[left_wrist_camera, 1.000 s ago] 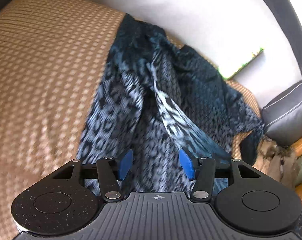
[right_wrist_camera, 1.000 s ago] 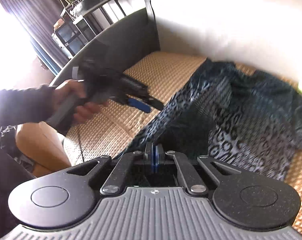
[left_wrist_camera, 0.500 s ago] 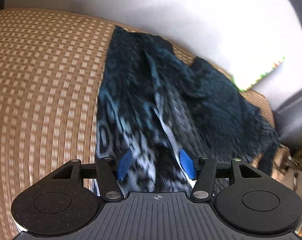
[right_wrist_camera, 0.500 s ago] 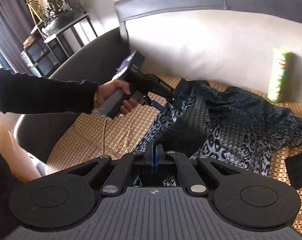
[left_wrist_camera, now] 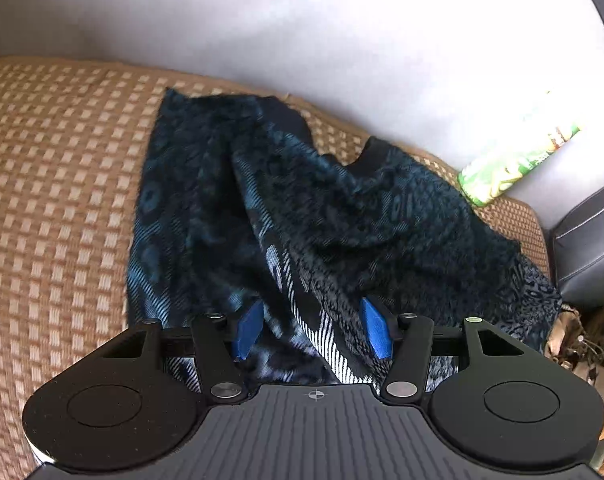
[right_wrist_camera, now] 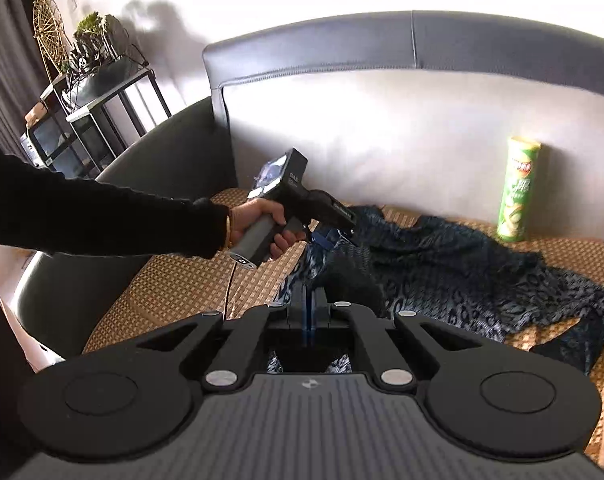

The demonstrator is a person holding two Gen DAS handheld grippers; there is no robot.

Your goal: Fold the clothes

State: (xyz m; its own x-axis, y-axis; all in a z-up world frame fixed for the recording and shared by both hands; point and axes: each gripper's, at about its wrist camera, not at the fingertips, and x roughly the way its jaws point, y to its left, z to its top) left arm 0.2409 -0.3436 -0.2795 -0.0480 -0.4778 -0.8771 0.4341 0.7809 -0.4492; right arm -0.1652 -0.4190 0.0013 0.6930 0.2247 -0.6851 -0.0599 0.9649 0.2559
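Woven sofa mat (left_wrist_camera: 54, 184) w/ leopard garment (right_wrist_camera: 461, 280); left claw (left_wrist_camera: 309, 330) closing, nothing gripped; right claw (right_wrist_camera: 309, 312) pinching garment.

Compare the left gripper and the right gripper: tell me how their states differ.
The left gripper has jaws apart and closing, with the patterned garment between them but not pinched; the right gripper is shut on that garment's edge. The left comes at the cloth from above; the right holds it lifted. Both have blue pads.

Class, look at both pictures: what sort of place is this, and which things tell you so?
Probably a home living room: a dark sofa with a woven seat mat, a shelf unit with ornaments, and a crisp can.
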